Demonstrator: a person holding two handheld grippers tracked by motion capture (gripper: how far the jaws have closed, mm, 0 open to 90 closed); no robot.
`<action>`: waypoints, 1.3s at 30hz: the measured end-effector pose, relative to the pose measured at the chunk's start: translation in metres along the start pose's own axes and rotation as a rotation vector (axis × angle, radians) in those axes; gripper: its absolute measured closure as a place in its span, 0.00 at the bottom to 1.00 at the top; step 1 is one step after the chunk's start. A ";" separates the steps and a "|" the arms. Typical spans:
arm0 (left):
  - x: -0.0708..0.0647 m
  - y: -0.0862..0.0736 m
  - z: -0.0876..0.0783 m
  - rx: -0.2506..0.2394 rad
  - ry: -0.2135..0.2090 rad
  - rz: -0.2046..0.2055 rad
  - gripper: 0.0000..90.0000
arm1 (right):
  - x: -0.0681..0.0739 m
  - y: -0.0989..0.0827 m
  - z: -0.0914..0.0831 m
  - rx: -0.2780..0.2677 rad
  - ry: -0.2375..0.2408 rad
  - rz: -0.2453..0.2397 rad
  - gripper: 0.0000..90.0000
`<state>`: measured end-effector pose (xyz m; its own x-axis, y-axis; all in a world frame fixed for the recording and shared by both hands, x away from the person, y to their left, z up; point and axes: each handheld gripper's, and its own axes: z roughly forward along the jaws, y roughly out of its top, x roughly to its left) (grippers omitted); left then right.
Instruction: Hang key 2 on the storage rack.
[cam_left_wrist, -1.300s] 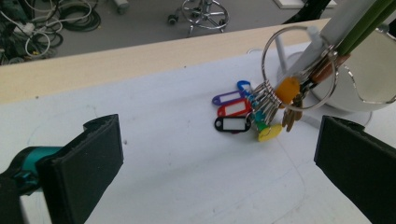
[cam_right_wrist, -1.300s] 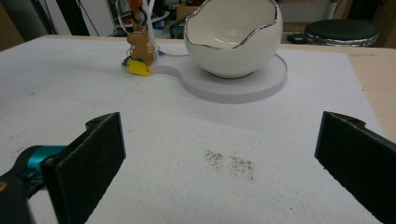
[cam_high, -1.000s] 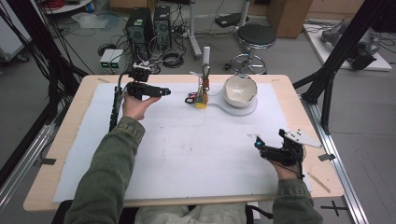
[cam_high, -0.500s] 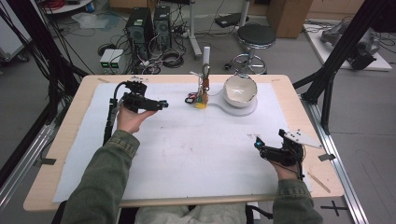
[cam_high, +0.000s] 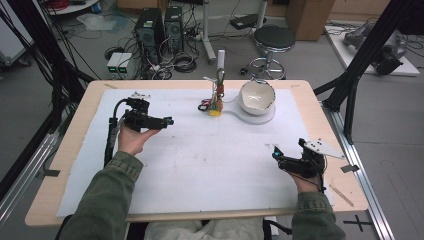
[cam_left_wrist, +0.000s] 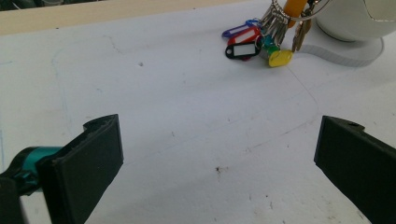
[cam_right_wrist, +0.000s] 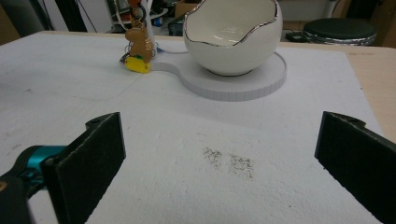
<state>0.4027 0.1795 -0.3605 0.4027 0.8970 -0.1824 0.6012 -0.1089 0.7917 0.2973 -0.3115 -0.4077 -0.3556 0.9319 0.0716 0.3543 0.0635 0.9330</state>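
In the high view, the left gripper (cam_high: 167, 121) is held above the white sheet (cam_high: 200, 165) in the left half of the frame, a little above the middle, and it points to the right toward the bunch of keys (cam_high: 212, 104). The keys are in the upper middle of the frame, hanging from a small stand with their coloured tags lying on the sheet, just to the left of the white bowl (cam_high: 257, 96), which sits on a flat round base (cam_high: 267, 117). In the left gripper view, the two black jaws stand wide apart at the lower corners of the frame and nothing is between them; the bunch of keys (cam_left_wrist: 261, 39) is at the upper right, well apart from the jaws. The right gripper (cam_high: 276, 152) is in the lower right of the high view, low over the sheet and far from the keys. In the right gripper view its jaws are also wide apart and hold nothing, the bowl (cam_right_wrist: 233, 35) is at the upper middle and the keys (cam_right_wrist: 136, 49) at its left.
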 end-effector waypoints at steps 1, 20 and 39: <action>0.001 -0.002 -0.002 -0.007 -0.002 -0.008 0.02 | 0.000 0.000 0.000 0.001 -0.001 -0.002 0.01; 0.025 -0.041 -0.023 -0.011 0.056 -0.033 0.02 | 0.001 -0.001 0.001 0.011 -0.008 -0.010 0.01; 0.045 -0.085 -0.056 -0.087 0.089 -0.086 0.02 | 0.000 0.000 -0.002 0.004 -0.009 -0.007 0.01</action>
<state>0.3311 0.2534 -0.4039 0.2871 0.9363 -0.2024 0.5675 0.0040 0.8234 0.2956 -0.3120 -0.4074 -0.3502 0.9346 0.0619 0.3556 0.0716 0.9319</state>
